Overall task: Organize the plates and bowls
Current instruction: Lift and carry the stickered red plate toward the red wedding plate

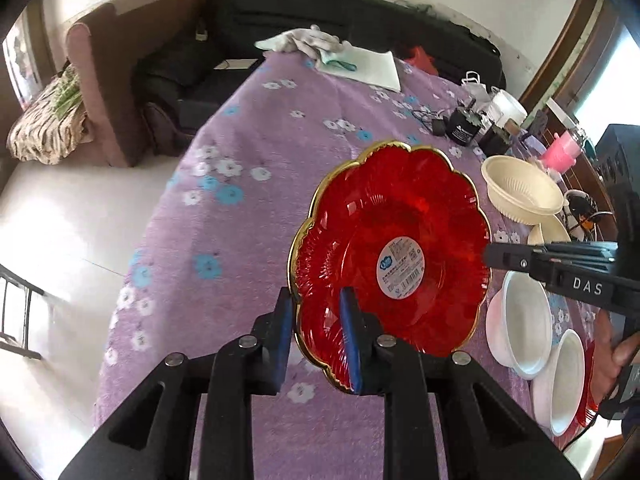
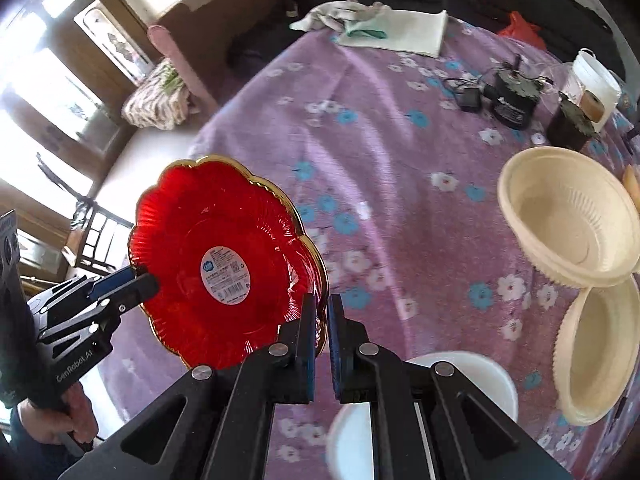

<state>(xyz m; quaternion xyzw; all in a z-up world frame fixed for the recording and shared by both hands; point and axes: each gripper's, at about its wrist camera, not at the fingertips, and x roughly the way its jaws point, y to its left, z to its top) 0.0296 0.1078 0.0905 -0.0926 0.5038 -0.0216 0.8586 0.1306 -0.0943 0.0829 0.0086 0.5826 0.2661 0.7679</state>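
Observation:
A red flower-shaped plate (image 1: 392, 256) with a gold rim and a round label is held up above the purple flowered tablecloth (image 1: 248, 168). My left gripper (image 1: 318, 336) is shut on its near rim. My right gripper (image 2: 319, 340) is shut on the opposite rim of the same plate (image 2: 216, 264). In the left wrist view the right gripper (image 1: 492, 256) reaches the plate from the right. In the right wrist view the left gripper (image 2: 136, 280) holds it from the left. Cream bowls (image 2: 568, 216) and white bowls (image 1: 524, 324) sit on the table at the right.
A white paper (image 1: 368, 66) and a cloth lie at the table's far end. Black gadgets with cables (image 2: 508, 98), a dark cup and a white bucket (image 2: 596, 84) stand at the far right. A pink chair (image 1: 100, 80) and a dark sofa are behind the table.

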